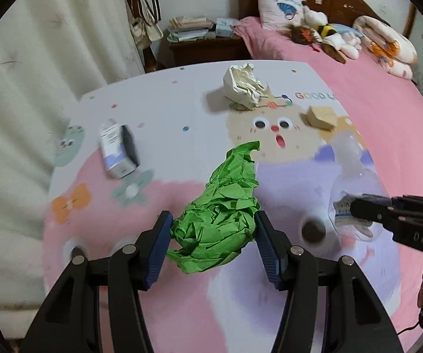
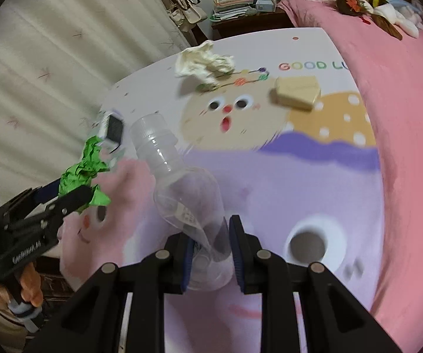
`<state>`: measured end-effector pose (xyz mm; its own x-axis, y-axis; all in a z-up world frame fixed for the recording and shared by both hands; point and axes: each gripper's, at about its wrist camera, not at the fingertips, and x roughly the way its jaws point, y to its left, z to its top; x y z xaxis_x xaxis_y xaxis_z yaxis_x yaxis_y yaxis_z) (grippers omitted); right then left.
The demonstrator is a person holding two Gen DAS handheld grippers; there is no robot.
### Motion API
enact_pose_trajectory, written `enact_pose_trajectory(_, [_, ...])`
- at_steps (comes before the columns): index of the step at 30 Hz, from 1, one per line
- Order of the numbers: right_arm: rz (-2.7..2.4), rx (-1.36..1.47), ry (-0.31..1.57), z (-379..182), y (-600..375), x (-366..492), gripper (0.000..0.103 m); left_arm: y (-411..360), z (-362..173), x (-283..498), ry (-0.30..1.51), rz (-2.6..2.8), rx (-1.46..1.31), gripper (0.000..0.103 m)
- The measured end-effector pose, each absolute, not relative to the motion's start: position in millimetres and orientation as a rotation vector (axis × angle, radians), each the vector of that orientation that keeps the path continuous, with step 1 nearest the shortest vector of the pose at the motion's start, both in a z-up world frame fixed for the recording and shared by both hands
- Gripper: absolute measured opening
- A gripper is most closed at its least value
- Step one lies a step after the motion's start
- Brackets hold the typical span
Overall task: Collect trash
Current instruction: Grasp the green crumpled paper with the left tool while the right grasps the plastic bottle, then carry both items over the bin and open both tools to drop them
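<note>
The left gripper [image 1: 212,236] clamps a crumpled green paper [image 1: 226,206] above the cartoon-printed table [image 1: 164,111]; the right gripper [image 2: 211,253] squeezes a clear plastic bottle [image 2: 182,182], while cream paper [image 1: 243,85], a tan block [image 1: 321,117] and a small carton [image 1: 117,150] lie on the table

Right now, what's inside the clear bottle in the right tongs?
The bottle looks empty: the patterned table shows through its wall. A white label sits on its side. Its base is hidden between the right tongs, so I can't see the bottom.
</note>
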<state>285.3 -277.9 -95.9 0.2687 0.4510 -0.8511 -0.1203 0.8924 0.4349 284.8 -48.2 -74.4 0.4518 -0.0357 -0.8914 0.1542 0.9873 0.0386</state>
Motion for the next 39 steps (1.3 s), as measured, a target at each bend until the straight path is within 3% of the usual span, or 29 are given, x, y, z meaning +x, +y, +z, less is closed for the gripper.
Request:
enact_pose_trajectory(13, [0.32,0.337,1.228,-66,-204,108,0.023,42,-42,118,1.02,-0.244,0.12,0.055])
enact_pose_trajectory(26, [0.24,0.326,1.359,-95,-163,-18,0.023,78,-89,8,1.122,-0.354,0.136,0.055])
enact_pose_trajectory(32, [0.217,0.352,1.441,-132,-162,-41,0.023,72,-128,-13,1.21,-0.351,0.109,0.055])
enact_pose_trajectory(39, [0.152,0.418,1.553,-234,-167,-50,0.023,59,-207,-27,1.299,-0.326,0.049,0.056])
